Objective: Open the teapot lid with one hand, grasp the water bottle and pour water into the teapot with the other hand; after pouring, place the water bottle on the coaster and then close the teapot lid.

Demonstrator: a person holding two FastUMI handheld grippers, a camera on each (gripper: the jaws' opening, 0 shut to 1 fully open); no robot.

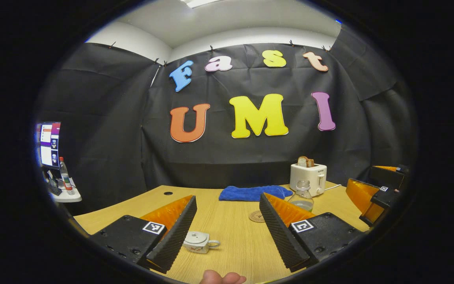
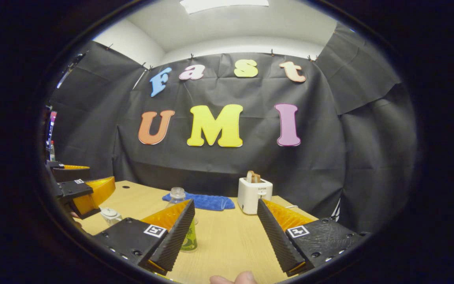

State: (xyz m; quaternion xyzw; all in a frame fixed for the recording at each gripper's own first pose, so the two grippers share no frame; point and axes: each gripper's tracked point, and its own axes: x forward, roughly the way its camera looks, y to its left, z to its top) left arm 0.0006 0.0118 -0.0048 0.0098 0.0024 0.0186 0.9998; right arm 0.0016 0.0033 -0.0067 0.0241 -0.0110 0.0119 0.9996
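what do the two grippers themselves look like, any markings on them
Both the left gripper and right gripper have two wedge-shaped jaws with ribbed inner faces, mounted on black blocks. Each block carries a small square black-and-white tag and visible screws.

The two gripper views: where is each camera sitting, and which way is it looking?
Left gripper view: rides on the left gripper, facing the back wall over the table; shows its open fingers, a fingertip, the teapot, and the right gripper.
Right gripper view: rides on the right gripper, facing the same wall; shows its open fingers and the left gripper.
Both share: teapot, water bottle, blue cloth, toaster.
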